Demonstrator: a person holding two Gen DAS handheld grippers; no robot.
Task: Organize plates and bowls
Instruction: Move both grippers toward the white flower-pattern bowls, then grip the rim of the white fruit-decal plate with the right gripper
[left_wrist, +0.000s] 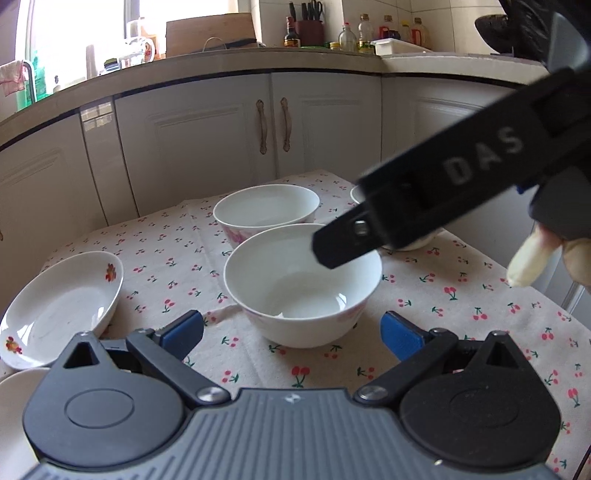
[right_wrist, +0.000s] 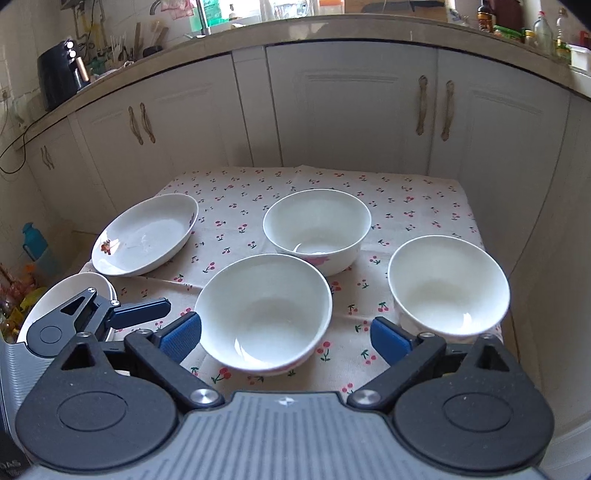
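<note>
Three white bowls and a shallow plate (right_wrist: 146, 234) are seen on the cherry-print cloth (right_wrist: 406, 199). In the right-wrist view the near bowl (right_wrist: 264, 312) lies at lower centre, the far bowl (right_wrist: 317, 230) just behind it, the right bowl (right_wrist: 448, 284) at centre right, and the plate at centre left.

Both the right gripper (right_wrist: 286, 334) and the left gripper (left_wrist: 291, 334) are spread wide, with nothing held.

The crockery is judged stiff, glazed and slippery, fairly heavy and breakable; a hold across the rim wall is advised, and stacking should be done gently.

A second plate (right_wrist: 74, 291) at lower left is largely hidden by the left gripper's body. In the left-wrist view the right bowl is almost wholly covered by the other gripper.
</note>
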